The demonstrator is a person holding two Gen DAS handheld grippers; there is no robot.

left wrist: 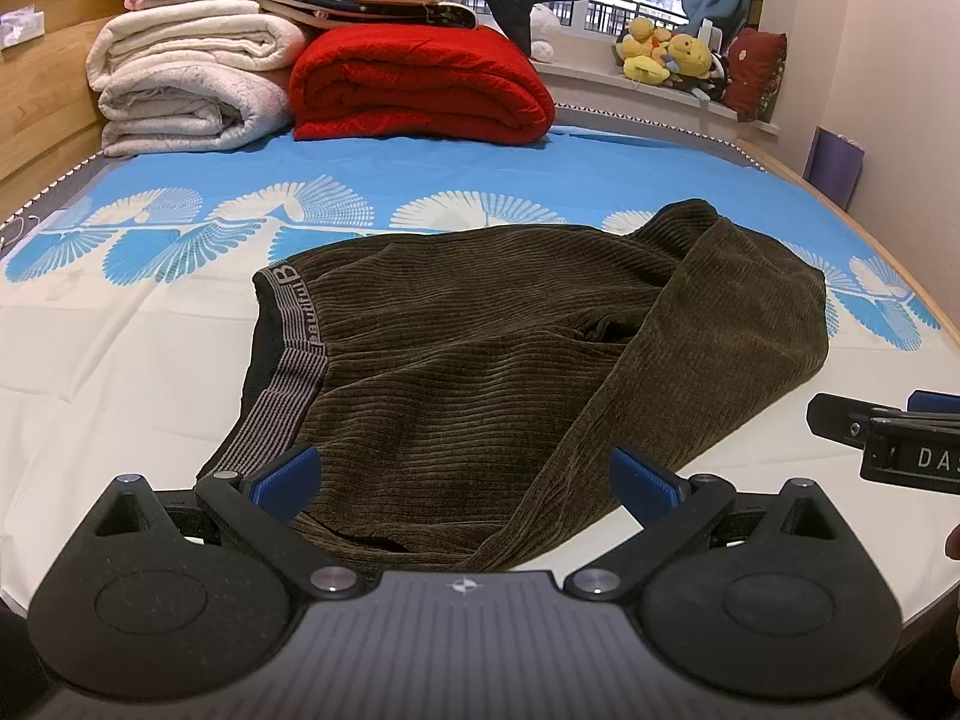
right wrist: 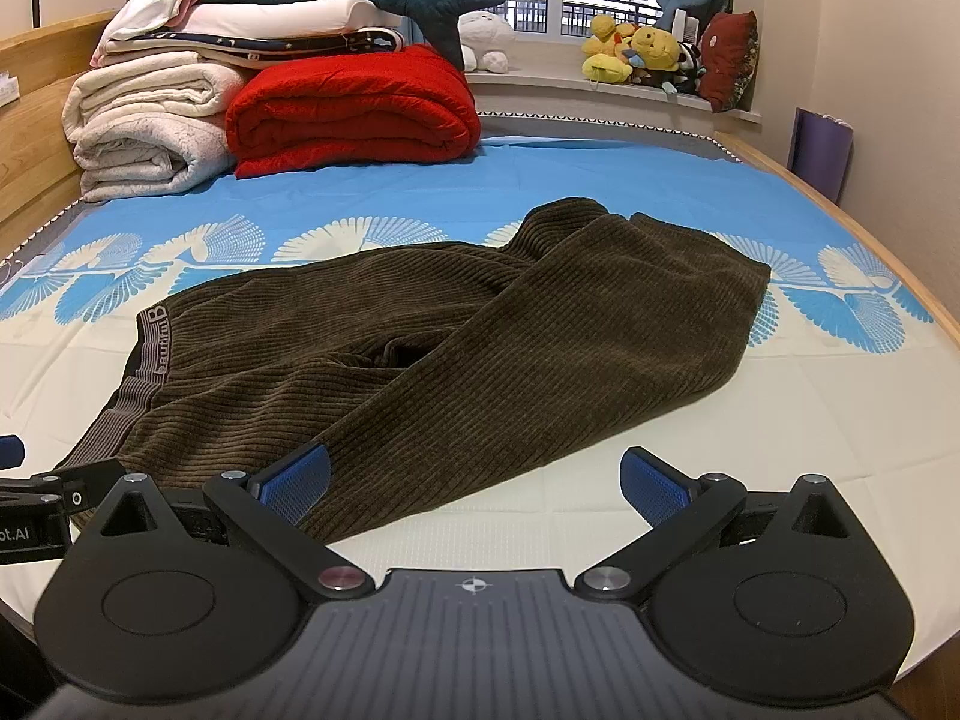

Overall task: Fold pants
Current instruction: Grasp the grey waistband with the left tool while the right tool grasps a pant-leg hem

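Note:
Dark olive corduroy pants [left wrist: 480,348] lie on the bed, folded over, with the grey striped waistband [left wrist: 294,348] at the left and a leg folded back towards me. My left gripper [left wrist: 465,480] is open and empty, just above the near edge of the pants. My right gripper [right wrist: 477,477] is open and empty, to the right of the near leg end; the pants [right wrist: 450,348] lie ahead and left of it. The right gripper also shows at the right edge of the left wrist view [left wrist: 888,432].
The bed sheet [left wrist: 120,348] is white near me and blue with fan prints further back. Folded white blankets [left wrist: 186,84] and a red blanket [left wrist: 420,84] are stacked at the far left. Plush toys [left wrist: 666,54] sit on the window sill. The wooden bed edge [right wrist: 900,264] runs along the right.

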